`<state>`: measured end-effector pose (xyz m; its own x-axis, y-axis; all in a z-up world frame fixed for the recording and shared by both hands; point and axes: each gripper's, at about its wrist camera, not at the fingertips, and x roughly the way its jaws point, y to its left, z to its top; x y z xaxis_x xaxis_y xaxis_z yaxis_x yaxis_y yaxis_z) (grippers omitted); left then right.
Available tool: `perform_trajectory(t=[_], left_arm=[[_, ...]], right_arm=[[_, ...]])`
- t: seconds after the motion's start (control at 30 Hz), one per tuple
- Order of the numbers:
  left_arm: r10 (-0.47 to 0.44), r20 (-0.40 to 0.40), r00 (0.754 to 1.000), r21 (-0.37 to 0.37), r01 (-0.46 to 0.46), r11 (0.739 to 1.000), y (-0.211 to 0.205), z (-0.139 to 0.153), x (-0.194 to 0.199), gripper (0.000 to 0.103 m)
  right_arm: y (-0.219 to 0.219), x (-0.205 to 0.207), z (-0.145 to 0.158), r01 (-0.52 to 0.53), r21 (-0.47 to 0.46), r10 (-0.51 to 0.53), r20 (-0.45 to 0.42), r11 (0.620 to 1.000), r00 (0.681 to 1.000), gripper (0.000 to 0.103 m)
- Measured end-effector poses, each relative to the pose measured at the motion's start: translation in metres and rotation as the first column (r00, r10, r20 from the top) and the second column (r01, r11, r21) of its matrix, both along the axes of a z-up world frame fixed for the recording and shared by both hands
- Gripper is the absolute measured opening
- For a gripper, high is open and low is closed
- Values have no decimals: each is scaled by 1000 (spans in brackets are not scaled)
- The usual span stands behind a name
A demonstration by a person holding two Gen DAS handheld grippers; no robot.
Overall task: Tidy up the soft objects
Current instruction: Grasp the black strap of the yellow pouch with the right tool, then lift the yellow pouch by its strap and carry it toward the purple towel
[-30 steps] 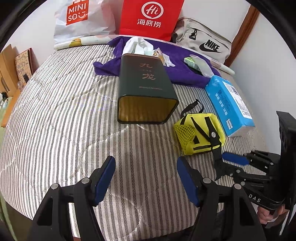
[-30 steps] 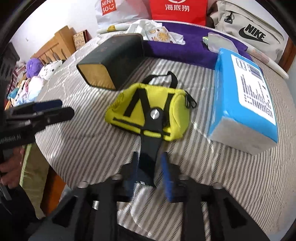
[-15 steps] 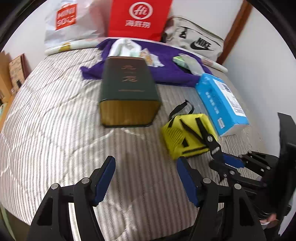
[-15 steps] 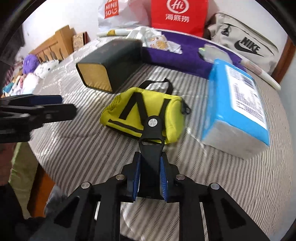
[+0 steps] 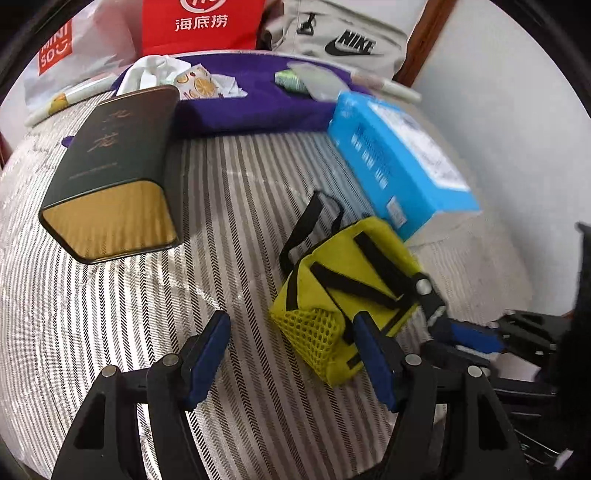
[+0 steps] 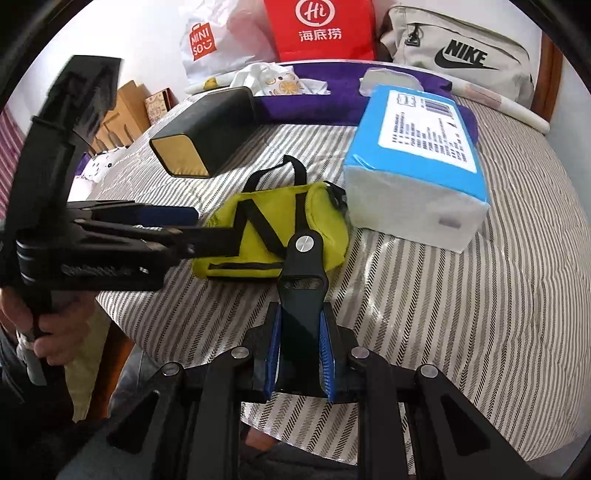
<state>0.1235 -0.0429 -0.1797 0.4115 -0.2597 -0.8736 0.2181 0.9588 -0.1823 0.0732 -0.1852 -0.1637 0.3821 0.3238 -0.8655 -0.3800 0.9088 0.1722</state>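
A yellow pouch (image 5: 347, 291) with black straps and a mesh end lies on the striped bed (image 5: 110, 314); it also shows in the right wrist view (image 6: 273, 229). My right gripper (image 6: 301, 350) is shut on the pouch's black strap tab (image 6: 303, 280), and shows at the right of the left wrist view (image 5: 454, 332). My left gripper (image 5: 291, 358) is open, its right finger (image 5: 373, 362) against the pouch's mesh end. In the right wrist view the left gripper (image 6: 184, 225) reaches the pouch's left side.
A dark green tin (image 5: 114, 173) lies on its side to the left. A blue tissue pack (image 5: 399, 158) lies right of the pouch. A purple cloth (image 5: 258, 103), paper bags (image 5: 199, 22) and a grey Nike bag (image 5: 340, 40) are at the back.
My left gripper has moved right and closer to the pouch, now at its mesh end. My right gripper keeps hold of the strap tab and has lifted it slightly.
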Motion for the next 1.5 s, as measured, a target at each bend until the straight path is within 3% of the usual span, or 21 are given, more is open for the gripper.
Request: perform_trajectory(t=[0.13,0.17,0.23,0.37,0.6,0.7,0.8,0.83,0.97,1.1,1.5], left_arm=[[-3,16,1000,7,3,1000,-3,0,0,63],[3,25,1000,5,-3,1000,-2,0,1,58],[-6,43,999,1,6,1000,0,1,1,35],[-9,48,999,0,9,1000,13,4,-5,33],[91,46,995,58,-94,994,69,5,-23,36],[121,55,991,61,-125,990,79,2,-22,55],[114,93,989,52,-119,991,79,0,-23,47],[99,103,990,50,-104,993,78,1,-24,32],[75,100,992,46,-79,996,75,3,-22,31],[99,80,992,-21,-98,995,85,11,-22,29],[121,127,985,-53,-115,992,99,46,-30,29]], right_arm=[[-13,-6,7,13,13,-13,21,1000,1000,20],[-17,-8,8,18,12,-19,27,1000,999,20],[-27,-9,9,40,2,-40,38,999,998,20],[-45,-1,0,114,-13,-114,12,993,993,20],[-45,10,-12,147,-62,-146,14,987,989,20],[-43,12,-13,147,-74,-145,25,986,989,20],[-41,14,-13,147,-88,-145,32,985,989,20],[-41,13,-13,146,-93,-144,33,985,989,20],[-37,13,-12,142,-114,-139,34,983,990,20],[-33,12,-8,123,-98,-122,20,988,992,20],[-17,10,31,62,-36,-60,62,997,996,20]])
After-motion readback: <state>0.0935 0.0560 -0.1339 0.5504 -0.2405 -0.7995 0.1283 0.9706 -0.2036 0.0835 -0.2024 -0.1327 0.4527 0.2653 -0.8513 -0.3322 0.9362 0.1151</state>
